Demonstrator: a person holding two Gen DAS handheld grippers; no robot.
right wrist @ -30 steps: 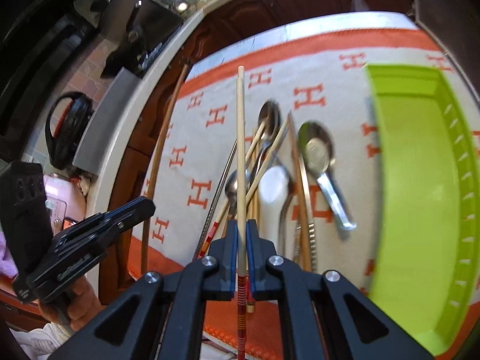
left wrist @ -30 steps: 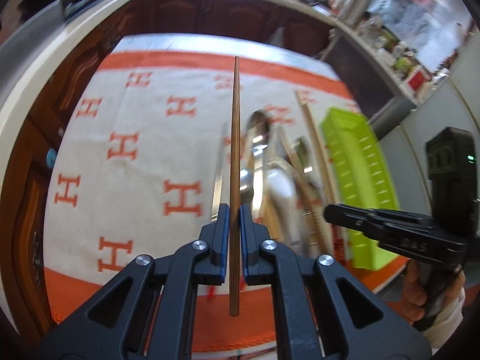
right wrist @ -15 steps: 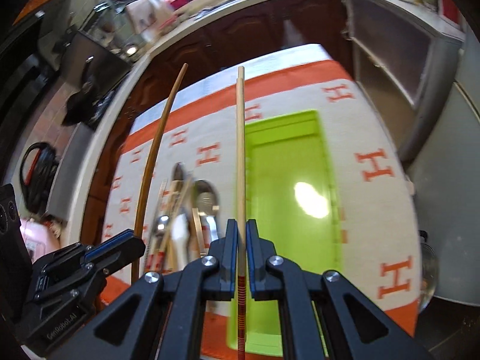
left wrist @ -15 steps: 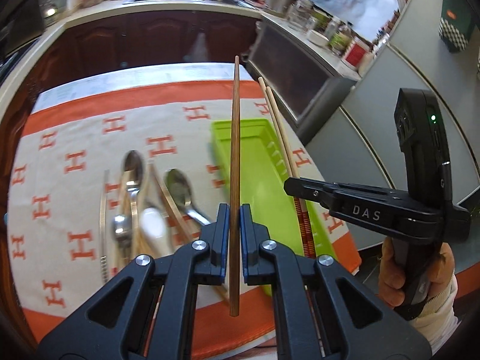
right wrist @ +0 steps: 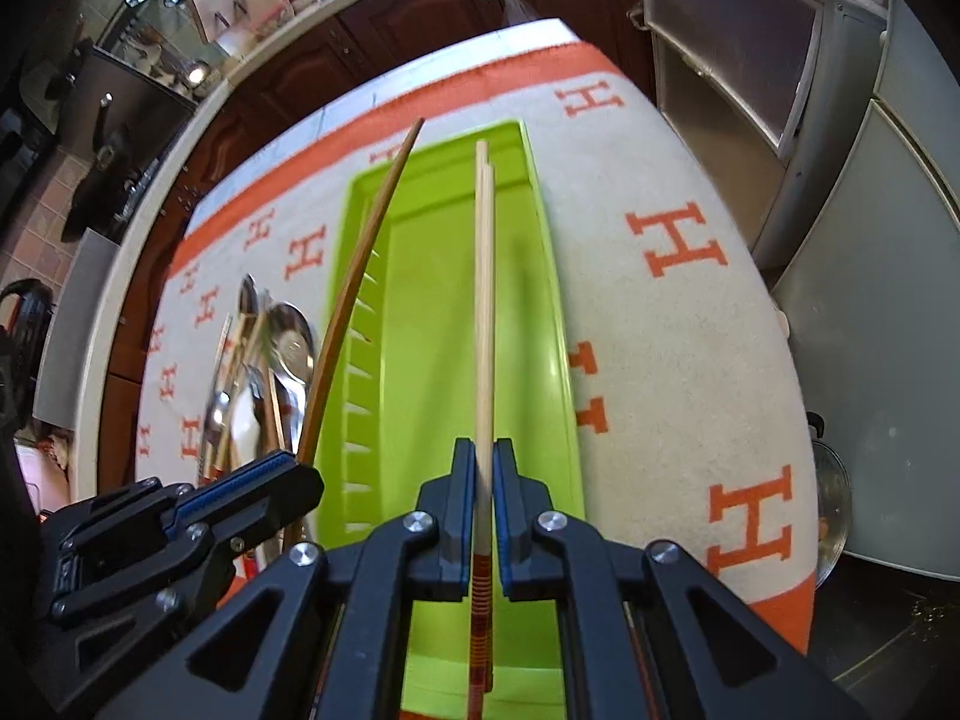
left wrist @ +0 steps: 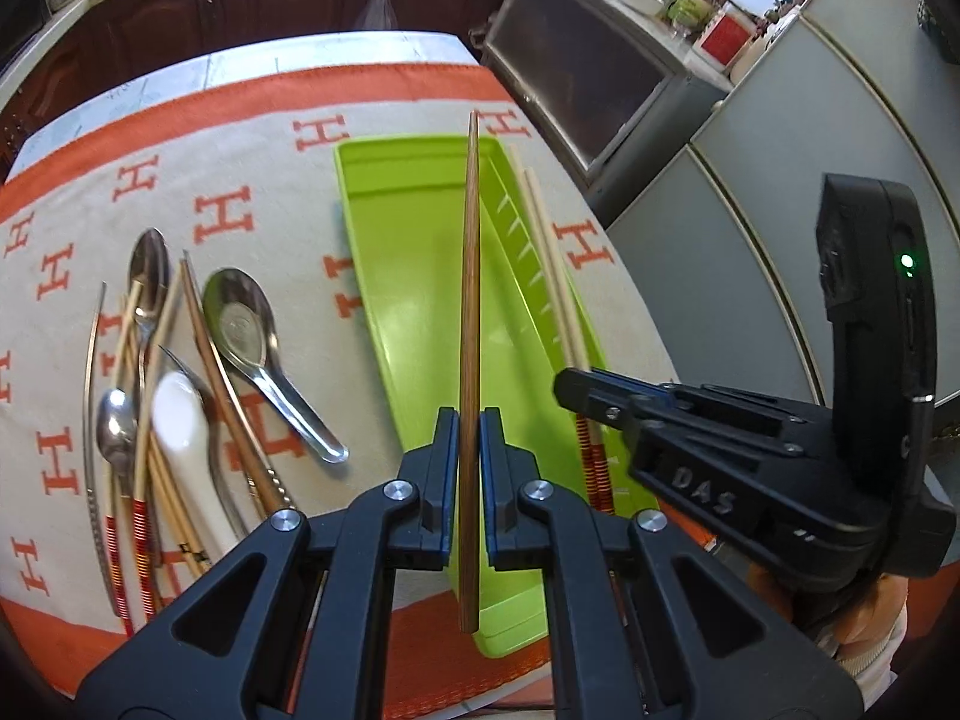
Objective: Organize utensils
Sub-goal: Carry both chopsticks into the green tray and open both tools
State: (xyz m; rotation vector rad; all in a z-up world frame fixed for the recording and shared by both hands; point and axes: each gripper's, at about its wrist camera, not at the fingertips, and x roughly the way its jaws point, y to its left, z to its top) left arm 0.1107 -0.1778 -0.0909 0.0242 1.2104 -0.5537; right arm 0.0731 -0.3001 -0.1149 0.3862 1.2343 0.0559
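Two black hand-held grippers are arriving together over a long lime-green plastic tray [left wrist: 414,324], having swung across from the utensil heap that filled both views a second ago; the carry looks nearly done, and lowering and release appear to be what is left. Nearest its lens, the left gripper [left wrist: 470,456] is pinching a dark brown wooden chopstick [left wrist: 470,300] between nearly closed blue-edged jaws, the stick running straight ahead over the tray's floor. Just to its right, the right gripper [right wrist: 485,492] is clamping a pair of pale bamboo chopsticks with red-and-orange banded ends [right wrist: 483,312], its jaws likewise pressed almost together, the pair pointing forward down the tray's length. A person's hand is partly showing under the right tool's handle. Left of the left gripper, the unsorted pile is waiting on the cream-and-orange H-patterned cloth [left wrist: 240,138]: a steel soup spoon [left wrist: 258,348], a white ceramic spoon [left wrist: 186,438], smaller metal spoons and more chopsticks. Beyond the tools, the tray's floor is lying bare to its far rim, with dark wooden cabinets behind.
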